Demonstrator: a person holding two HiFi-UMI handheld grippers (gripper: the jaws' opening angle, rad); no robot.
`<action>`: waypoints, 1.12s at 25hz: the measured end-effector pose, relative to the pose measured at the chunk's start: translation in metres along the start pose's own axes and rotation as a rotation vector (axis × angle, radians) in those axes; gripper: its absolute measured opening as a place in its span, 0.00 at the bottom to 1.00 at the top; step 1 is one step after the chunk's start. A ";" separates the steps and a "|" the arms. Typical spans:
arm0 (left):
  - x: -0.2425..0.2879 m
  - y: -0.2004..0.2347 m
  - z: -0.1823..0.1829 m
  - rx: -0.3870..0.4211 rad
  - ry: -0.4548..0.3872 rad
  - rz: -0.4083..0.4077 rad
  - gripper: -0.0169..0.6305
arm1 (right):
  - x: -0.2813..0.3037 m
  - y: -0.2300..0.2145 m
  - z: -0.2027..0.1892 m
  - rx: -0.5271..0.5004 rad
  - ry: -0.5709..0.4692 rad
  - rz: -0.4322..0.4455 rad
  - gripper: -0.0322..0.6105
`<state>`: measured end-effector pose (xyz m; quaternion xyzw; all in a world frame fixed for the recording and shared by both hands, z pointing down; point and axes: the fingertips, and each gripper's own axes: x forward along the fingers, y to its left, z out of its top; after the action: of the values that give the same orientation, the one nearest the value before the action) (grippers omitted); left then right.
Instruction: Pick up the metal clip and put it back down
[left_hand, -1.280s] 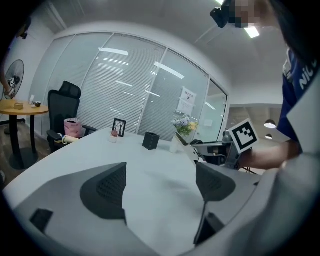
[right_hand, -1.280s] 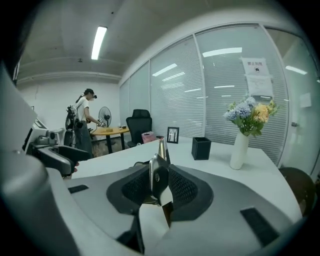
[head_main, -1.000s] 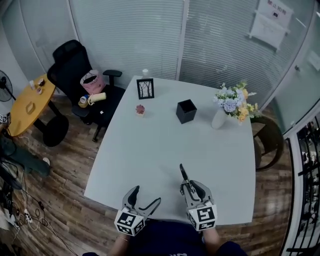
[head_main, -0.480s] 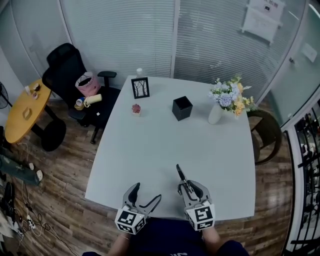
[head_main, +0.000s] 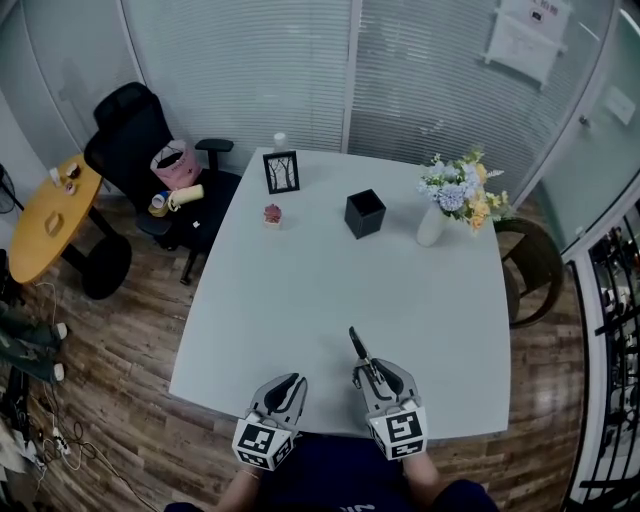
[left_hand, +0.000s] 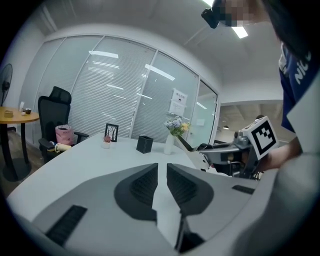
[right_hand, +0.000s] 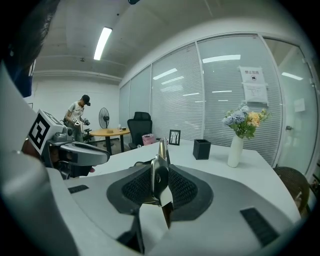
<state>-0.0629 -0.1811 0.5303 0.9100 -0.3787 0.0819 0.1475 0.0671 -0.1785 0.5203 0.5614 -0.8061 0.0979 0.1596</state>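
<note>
Now, right tool (right_hand: 160, 184) gripping metal clip (right_hand: 161, 150), left tool's (left_hand: 162, 176) jaws just closing, empty

You're in an office meeting room, no doubt about it: glass partition walls (head_main: 250, 70) with slatted blinds run all along the far side, with a printed notice (head_main: 528, 40) stuck on one pane. There's the big white table (head_main: 300, 300) in front of you, a black swivel chair (head_main: 125, 130) off to the left beside a round wooden side table (head_main: 50, 220). Strip lighting (right_hand: 101, 42) overhead, a framed picture (head_main: 281, 172), a black desk pot (head_main: 365, 213) and a vase of flowers (head_main: 450, 205) on the tabletop.
</note>
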 end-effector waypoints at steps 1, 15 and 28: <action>0.000 0.000 0.001 -0.003 -0.003 0.001 0.11 | 0.001 -0.001 0.000 0.004 0.000 -0.001 0.22; -0.029 0.027 0.000 -0.058 -0.013 0.121 0.39 | 0.111 0.051 0.028 -0.303 0.047 0.230 0.22; -0.065 0.071 -0.018 -0.141 0.016 0.269 0.52 | 0.228 0.091 -0.049 -0.728 0.334 0.301 0.22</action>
<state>-0.1598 -0.1792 0.5452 0.8377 -0.5008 0.0815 0.2019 -0.0838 -0.3291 0.6512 0.3209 -0.8239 -0.0814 0.4599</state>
